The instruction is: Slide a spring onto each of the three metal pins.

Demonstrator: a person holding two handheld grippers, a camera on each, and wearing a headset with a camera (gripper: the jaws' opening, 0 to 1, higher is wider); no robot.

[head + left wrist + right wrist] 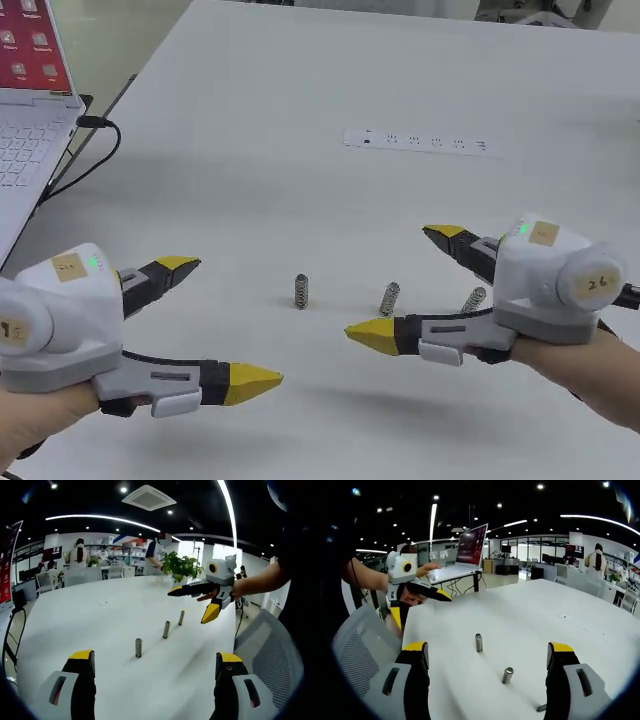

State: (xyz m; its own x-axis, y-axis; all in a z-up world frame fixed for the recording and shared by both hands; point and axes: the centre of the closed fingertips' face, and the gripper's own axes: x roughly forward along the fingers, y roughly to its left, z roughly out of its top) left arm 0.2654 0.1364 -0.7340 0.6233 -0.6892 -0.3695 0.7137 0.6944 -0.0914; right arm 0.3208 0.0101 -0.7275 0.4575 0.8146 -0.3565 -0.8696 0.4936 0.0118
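Observation:
Three small coiled springs stand upright in a row on the white table: a left spring [301, 291], a middle spring [389, 298] and a right spring [474, 298]. Whether a pin sits inside each is too small to tell. My left gripper [225, 320] hovers open, left of the row, holding nothing. My right gripper [398, 283] is open above the middle and right springs. The left gripper view has the row ahead, nearest spring [138, 648], between my open jaws [155, 657], with the right gripper [190, 606] beyond. In the right gripper view a spring [479, 642] and a nearer one [507, 675] stand ahead.
An open laptop [30, 100] with a black cable [85, 150] sits at the table's left edge. A white power strip [420, 141] lies farther back. A mesh chair [280, 655] stands by the table. People sit at far desks.

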